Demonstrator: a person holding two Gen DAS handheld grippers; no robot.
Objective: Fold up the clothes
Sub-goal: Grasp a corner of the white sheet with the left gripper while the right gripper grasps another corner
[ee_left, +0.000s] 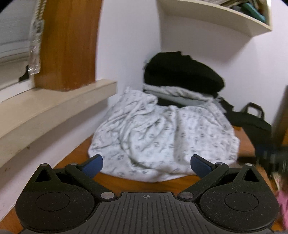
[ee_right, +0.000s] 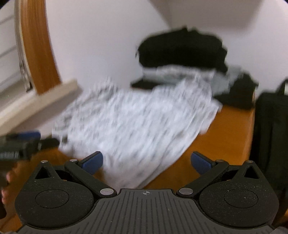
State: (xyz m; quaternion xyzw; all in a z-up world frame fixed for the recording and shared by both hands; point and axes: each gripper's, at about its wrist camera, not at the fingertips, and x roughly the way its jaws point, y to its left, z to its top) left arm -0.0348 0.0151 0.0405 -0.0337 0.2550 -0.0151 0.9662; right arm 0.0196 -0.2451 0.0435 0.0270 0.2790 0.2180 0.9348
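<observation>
White patterned garment, grey-printed, bunched and creased on the orange-brown wooden table, filling the middle of it. Lies loose, gripped by nothing. Near edge just beyond the left gripper, blue-padded fingers spread wide, empty, held low over the tabletop. Same cloth heavily blurred in the right wrist view, spreading from the far left toward the near middle. Right gripper likewise parted and empty, left pad over the garment's near edge, right pad over bare wood. Left gripper also glimpsed at the left edge of that view, blurred.

Far behind the garment, against the white wall: stack of folded clothes, pale grey layers under a black piece on top. Right of that, a black bag with a handle. Left: beige window ledge and a wooden frame post. High on the far right, a white shelf.
</observation>
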